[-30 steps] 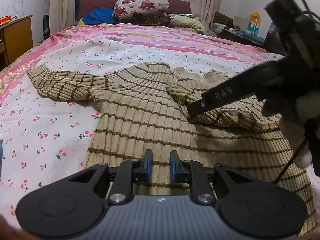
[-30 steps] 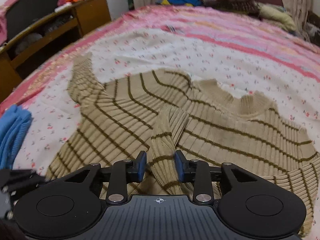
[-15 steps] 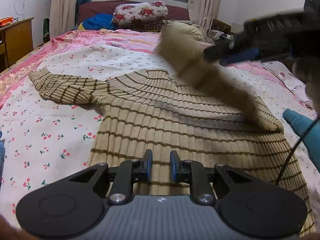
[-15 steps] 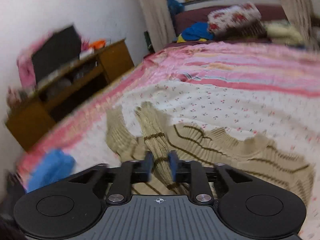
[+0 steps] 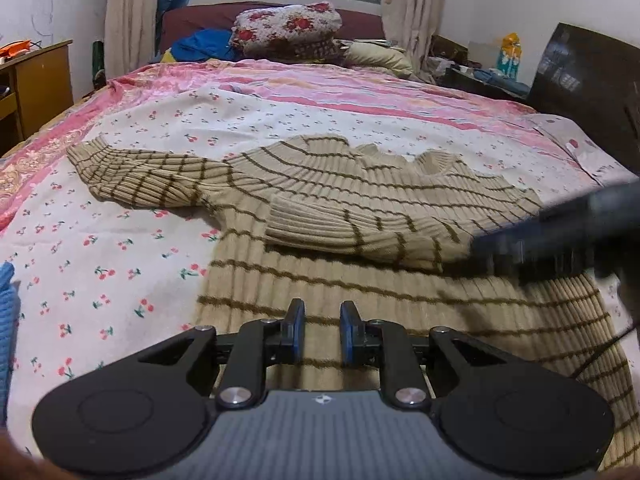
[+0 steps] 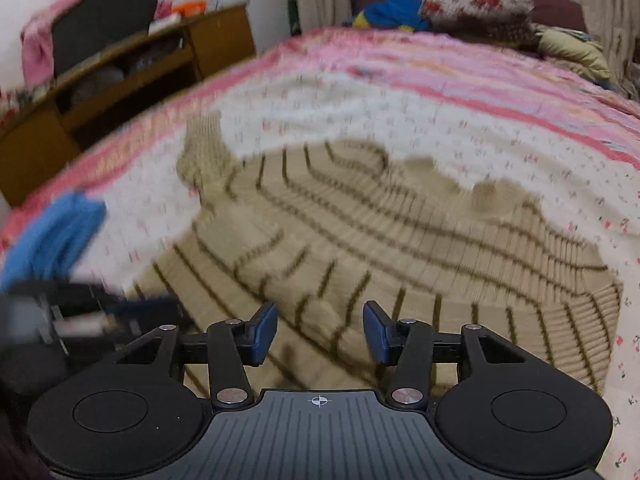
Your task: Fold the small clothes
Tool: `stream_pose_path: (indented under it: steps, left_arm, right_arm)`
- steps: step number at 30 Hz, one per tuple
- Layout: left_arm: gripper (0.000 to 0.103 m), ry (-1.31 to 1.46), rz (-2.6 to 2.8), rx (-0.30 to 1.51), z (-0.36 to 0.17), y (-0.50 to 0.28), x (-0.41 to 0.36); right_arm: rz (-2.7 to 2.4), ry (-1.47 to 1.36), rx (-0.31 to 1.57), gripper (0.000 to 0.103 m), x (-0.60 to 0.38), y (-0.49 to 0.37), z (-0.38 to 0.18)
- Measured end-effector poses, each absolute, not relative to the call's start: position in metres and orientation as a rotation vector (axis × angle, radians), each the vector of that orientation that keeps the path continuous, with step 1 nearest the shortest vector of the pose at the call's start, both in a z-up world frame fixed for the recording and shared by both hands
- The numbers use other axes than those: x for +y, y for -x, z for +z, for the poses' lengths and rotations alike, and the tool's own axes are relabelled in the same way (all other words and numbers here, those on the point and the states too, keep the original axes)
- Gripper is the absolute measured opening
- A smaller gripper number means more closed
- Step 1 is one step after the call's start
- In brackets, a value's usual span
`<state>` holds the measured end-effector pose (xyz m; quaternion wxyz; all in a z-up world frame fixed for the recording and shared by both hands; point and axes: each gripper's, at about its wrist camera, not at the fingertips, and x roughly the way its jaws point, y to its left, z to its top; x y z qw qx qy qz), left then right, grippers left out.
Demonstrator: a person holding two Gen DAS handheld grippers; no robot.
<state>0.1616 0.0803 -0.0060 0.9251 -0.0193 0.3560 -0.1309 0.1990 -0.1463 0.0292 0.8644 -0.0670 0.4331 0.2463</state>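
A beige knit sweater [image 5: 360,280] with brown stripes lies flat on the bed. Its right sleeve [image 5: 360,228] is folded across the chest; its left sleeve [image 5: 132,178] stretches out to the left. My left gripper [image 5: 322,334] hovers low over the hem, its jaws a narrow gap apart with nothing between them. My right gripper [image 6: 320,332] is open and empty just above the folded sleeve [image 6: 312,280]; it shows as a dark blur [image 5: 560,236] at the right of the left wrist view. The right wrist view is motion-blurred.
The bed has a cherry-print sheet [image 5: 120,264] and a pink quilt [image 5: 320,84]. A blue garment [image 6: 52,236] lies at the bed's left edge. Pillows [image 5: 288,28] are piled at the head. A wooden desk [image 6: 132,76] stands left, dark furniture [image 5: 592,80] right.
My right gripper carried the right sleeve up and over, laid it across the sweater's chest and opened, letting it go. My left gripper stayed over the hem.
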Motion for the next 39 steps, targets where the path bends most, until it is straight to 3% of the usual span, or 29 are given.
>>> stream_pose_path:
  steps: [8, 20, 24, 26, 28, 29, 30, 35, 39]
  left_arm:
    - [0.025, 0.007, -0.257, 0.709, 0.004, -0.193, 0.078]
    - [0.026, 0.058, -0.25, 0.746, 0.006, -0.22, 0.085]
    - [0.033, 0.038, -0.262, 0.772, -0.002, -0.227, 0.082]
    - [0.033, 0.037, -0.271, 0.771, -0.004, -0.23, 0.081]
    - [0.025, 0.026, -0.283, 0.754, -0.001, -0.23, 0.08]
    - [0.012, 0.018, -0.284, 0.749, 0.001, -0.231, 0.08]
    - [0.011, 0.012, -0.285, 0.744, 0.003, -0.232, 0.08]
    - [0.011, -0.022, -0.244, 0.714, 0.01, -0.239, 0.081]
    - [0.011, -0.046, -0.201, 0.766, 0.0, -0.248, 0.084]
  right_arm:
    - [0.575, 0.166, 0.9, 0.043, -0.149, -0.183, 0.029]
    - [0.579, 0.185, 0.842, 0.043, -0.119, -0.244, 0.028]
    - [0.606, 0.21, 0.904, 0.043, -0.102, -0.257, 0.01]
    - [0.621, 0.211, 0.903, 0.02, -0.099, -0.253, 0.01]
    - [0.617, 0.205, 0.903, 0.01, -0.099, -0.25, 0.014]
    - [0.607, 0.21, 0.891, 0.008, -0.099, -0.25, 0.018]
    - [0.592, 0.208, 0.873, 0.008, -0.1, -0.249, 0.022]
    - [0.507, 0.137, 0.801, 0.008, -0.104, -0.262, 0.033]
    - [0.443, 0.166, 0.881, 0.015, -0.097, -0.274, 0.006]
